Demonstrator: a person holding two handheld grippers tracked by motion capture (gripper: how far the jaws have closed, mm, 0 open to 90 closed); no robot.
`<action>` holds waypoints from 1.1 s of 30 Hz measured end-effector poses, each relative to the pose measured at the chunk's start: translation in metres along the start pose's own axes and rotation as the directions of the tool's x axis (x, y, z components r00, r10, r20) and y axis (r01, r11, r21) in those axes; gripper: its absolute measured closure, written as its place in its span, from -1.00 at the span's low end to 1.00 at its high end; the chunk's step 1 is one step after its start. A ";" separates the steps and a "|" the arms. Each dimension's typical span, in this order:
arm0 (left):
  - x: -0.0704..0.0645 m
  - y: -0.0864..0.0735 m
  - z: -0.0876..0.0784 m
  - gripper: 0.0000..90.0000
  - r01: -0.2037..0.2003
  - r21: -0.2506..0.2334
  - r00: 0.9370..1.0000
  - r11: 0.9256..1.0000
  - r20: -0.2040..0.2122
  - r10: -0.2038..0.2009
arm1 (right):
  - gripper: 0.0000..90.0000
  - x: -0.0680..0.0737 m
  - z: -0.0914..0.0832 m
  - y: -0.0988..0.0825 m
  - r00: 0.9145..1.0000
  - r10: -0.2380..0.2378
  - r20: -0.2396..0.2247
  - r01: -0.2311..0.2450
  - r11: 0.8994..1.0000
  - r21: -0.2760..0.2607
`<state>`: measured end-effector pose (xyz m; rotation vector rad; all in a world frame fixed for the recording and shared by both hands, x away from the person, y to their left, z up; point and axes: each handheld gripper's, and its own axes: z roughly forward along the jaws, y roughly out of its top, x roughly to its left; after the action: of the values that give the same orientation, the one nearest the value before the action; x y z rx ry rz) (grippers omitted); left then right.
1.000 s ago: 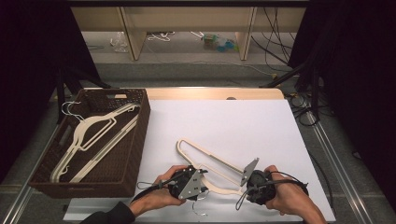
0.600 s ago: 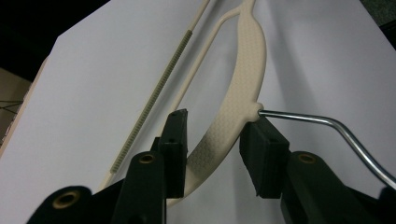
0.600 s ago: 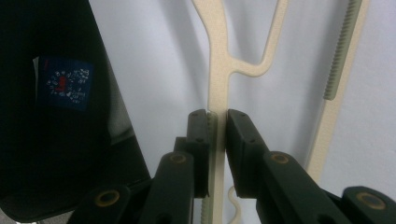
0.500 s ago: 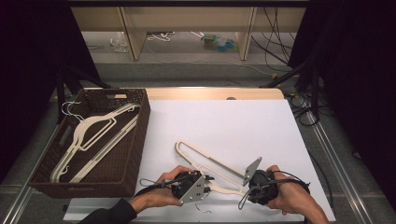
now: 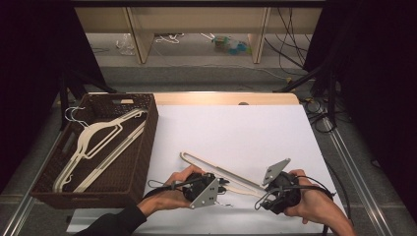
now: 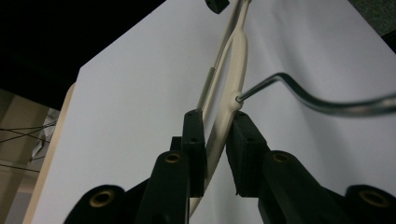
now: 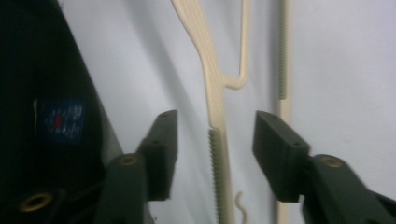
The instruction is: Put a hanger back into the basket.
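The left gripper has just been closing and is clamping the cream hanger near its hook, at the table's 6 o'clock. The right gripper, just opening, is straddling the hanger's arm untouched.

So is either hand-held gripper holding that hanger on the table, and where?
The left hand-held gripper clamps the cream hanger near its hook; the right is open.
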<state>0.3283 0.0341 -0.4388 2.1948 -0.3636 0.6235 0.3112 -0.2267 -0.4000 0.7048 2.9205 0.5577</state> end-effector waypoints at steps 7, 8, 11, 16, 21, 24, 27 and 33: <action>0.017 0.006 -0.004 0.81 0.044 0.039 0.997 0.998 -0.063 -0.042 | -0.18 0.000 -0.028 0.005 0.993 0.021 0.114 -0.001 0.986 -0.167; 0.020 0.006 -0.005 0.83 0.068 0.030 0.995 0.997 -0.074 -0.065 | -0.20 -0.001 -0.030 0.005 0.990 0.025 0.136 0.002 0.981 -0.195; 0.033 0.007 -0.012 0.86 0.096 0.051 0.991 0.994 -0.102 -0.090 | -0.24 -0.005 -0.038 0.003 0.990 0.044 0.130 -0.008 0.963 -0.268; 0.055 0.003 -0.023 0.90 0.212 0.047 0.967 0.976 -0.153 -0.203 | -0.28 -0.011 -0.049 -0.002 0.980 0.106 0.169 -0.040 0.936 -0.350; 0.075 -0.007 -0.034 0.90 0.329 0.023 0.931 0.944 -0.178 -0.320 | -0.28 -0.011 -0.049 -0.004 0.979 0.116 0.169 -0.047 0.930 -0.364; 0.085 -0.013 -0.041 0.90 0.421 0.011 0.894 0.907 -0.177 -0.413 | -0.28 -0.010 -0.042 -0.004 0.982 0.103 0.158 -0.042 0.936 -0.350; 0.094 -0.019 -0.049 0.90 0.515 -0.007 0.841 0.857 -0.189 -0.507 | -0.28 -0.010 -0.039 -0.004 0.986 0.100 0.135 -0.052 0.944 -0.326; 0.107 -0.026 -0.064 0.90 0.634 -0.037 0.753 0.772 -0.195 -0.628 | -0.28 -0.010 -0.034 -0.007 0.985 0.109 0.134 -0.059 0.942 -0.332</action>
<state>0.4095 0.0942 -0.3611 2.0759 0.4962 0.4503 0.3113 -0.2477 -0.3707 0.7890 2.5782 0.9265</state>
